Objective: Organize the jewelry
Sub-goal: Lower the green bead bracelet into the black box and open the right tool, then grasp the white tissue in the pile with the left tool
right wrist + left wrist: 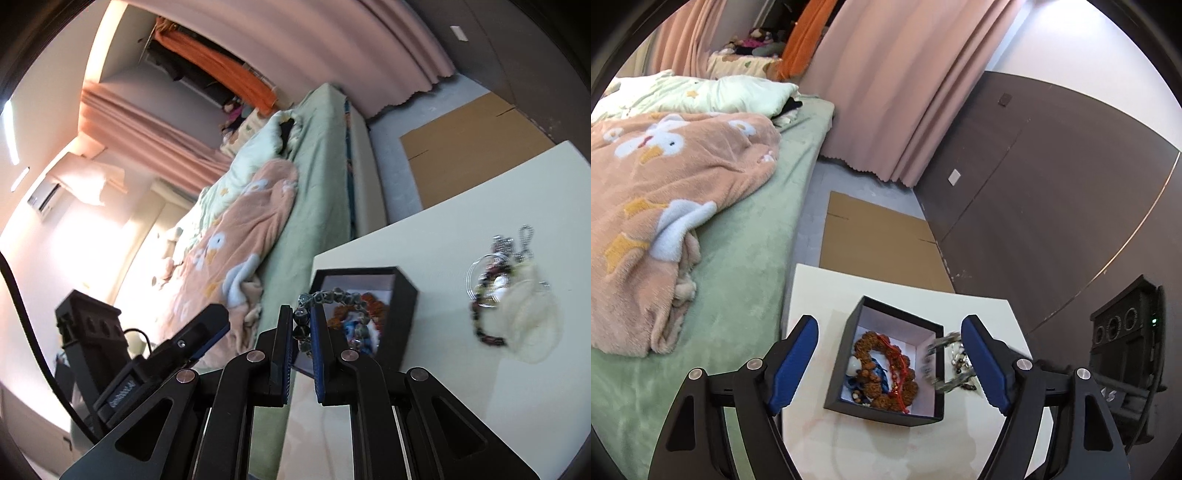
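A black open box (866, 406) with a white lining stands on the white table (812, 295). It holds a brown bead bracelet (871, 343), red cord and blue pieces. My left gripper (890, 354) is open, its blue pads on either side of the box, above it. My right gripper (303, 332) is shut on a grey bead bracelet (332, 295) and holds it over the box (402, 314); the bracelet shows blurred in the left wrist view (938, 365). A pile of loose jewelry (509, 291) lies on the table to the right of the box.
A bed with a green sheet (746, 258) and an orange blanket (665, 184) runs along the table's left side. Flat cardboard (879, 240) lies on the floor beyond the table. A brown wall (1052, 184) is to the right.
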### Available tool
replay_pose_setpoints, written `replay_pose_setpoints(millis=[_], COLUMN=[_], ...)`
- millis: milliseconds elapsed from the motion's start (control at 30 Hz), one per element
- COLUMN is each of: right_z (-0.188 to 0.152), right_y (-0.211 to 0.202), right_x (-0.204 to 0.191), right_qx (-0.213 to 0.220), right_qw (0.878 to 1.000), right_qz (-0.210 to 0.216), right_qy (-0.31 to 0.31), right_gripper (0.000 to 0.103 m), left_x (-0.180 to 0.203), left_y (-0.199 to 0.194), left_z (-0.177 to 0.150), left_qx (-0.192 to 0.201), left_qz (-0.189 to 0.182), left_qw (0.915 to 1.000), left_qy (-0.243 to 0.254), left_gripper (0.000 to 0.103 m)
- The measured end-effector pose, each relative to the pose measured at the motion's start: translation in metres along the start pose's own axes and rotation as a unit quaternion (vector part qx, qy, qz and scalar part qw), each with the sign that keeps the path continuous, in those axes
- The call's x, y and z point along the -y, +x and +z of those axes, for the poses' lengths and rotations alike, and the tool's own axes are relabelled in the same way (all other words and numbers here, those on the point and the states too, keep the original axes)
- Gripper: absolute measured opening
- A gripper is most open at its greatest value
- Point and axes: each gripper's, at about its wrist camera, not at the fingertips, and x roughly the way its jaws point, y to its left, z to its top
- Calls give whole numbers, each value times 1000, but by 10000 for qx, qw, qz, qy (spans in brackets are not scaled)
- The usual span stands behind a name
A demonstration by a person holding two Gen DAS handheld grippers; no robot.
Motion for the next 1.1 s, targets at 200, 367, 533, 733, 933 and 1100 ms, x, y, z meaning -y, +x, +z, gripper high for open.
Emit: replay_pose_setpoints(millis=[200, 367, 533, 733, 933, 1100], right_z=[-1, 4, 9, 14, 17, 16], right_y=[25, 8, -14, -40, -66, -85], right_x=[-4, 11, 22, 32, 46, 63], right_qx=[-356, -85, 166, 645, 902, 926], right_qw=[9981, 9968, 9951, 9891, 9819, 9795], right_qz=[-469, -788, -955, -1286, -1599, -1649], right_qy=[-164, 60, 199, 303, 461, 700], right_gripper=[30, 57, 62, 64, 64, 64], left_x=[-12, -14, -10, -1, 8, 17], left_y=[-6, -10, -10, -11, -7, -3], left_z=[7, 10, 9, 6, 1, -4], left_qx=[102, 239, 336, 445, 371, 293], left_qz=[16, 105, 102, 101, 104, -22], left_qw=[9998, 9995, 9993, 9989, 9993, 9995], left_qy=[-163, -198, -150, -80, 10, 71], left_gripper=[80, 80, 80, 80, 80, 80])
